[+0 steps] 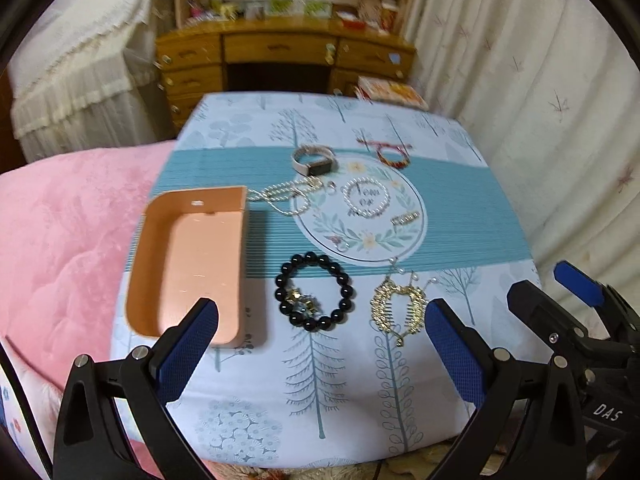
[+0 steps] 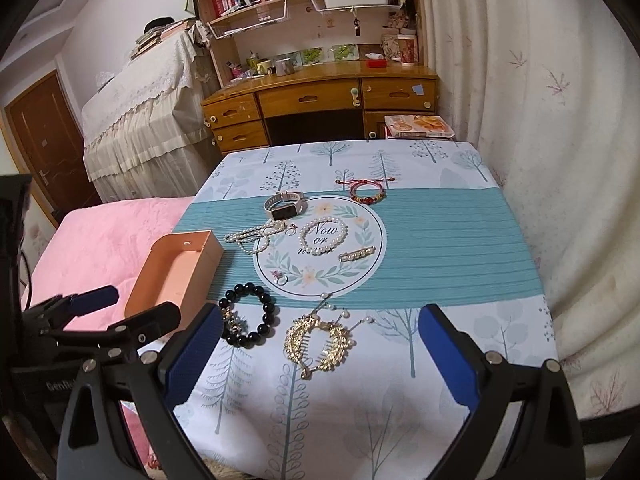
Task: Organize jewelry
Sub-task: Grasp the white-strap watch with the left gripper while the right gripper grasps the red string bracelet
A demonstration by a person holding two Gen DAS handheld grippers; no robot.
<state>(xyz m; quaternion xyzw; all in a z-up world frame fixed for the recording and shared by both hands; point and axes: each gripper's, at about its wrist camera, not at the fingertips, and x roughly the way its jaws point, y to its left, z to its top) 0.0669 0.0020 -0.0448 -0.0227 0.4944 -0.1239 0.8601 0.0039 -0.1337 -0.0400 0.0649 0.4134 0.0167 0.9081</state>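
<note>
- We see jewelry spread on a table under a tree-print cloth (image 2: 460, 208), just ahead of both hand-held grippers.
- The gold hair comb (image 2: 318, 338) lies nearest, straight ahead between the fingers of the right gripper (image 2: 320, 356). It looks stiff, light and snag-prone, so we judge its solid spine the best place to pinch.
- The black bead bracelet (image 1: 314, 297) lies ahead of the left gripper (image 1: 320, 346). Its round glossy beads look slippery; we would close across one side of the loop.
- Farther ahead lie a pearl bracelet (image 2: 323, 236), a tangled pearl necklace (image 2: 252, 238), a watch (image 2: 284, 206), a red bead bracelet (image 2: 368, 192), a small clip (image 2: 357, 255) and a ring (image 2: 281, 280).
- The open peach box (image 1: 192, 264) sits empty, ahead and left of the left gripper, its near corner behind that gripper's left finger.
- Both grippers are spread wide and hold nothing.
- The necklace's strands overlap and we cannot tell how many there are. The left view is blurred. The table's near edge is cut off.
</note>
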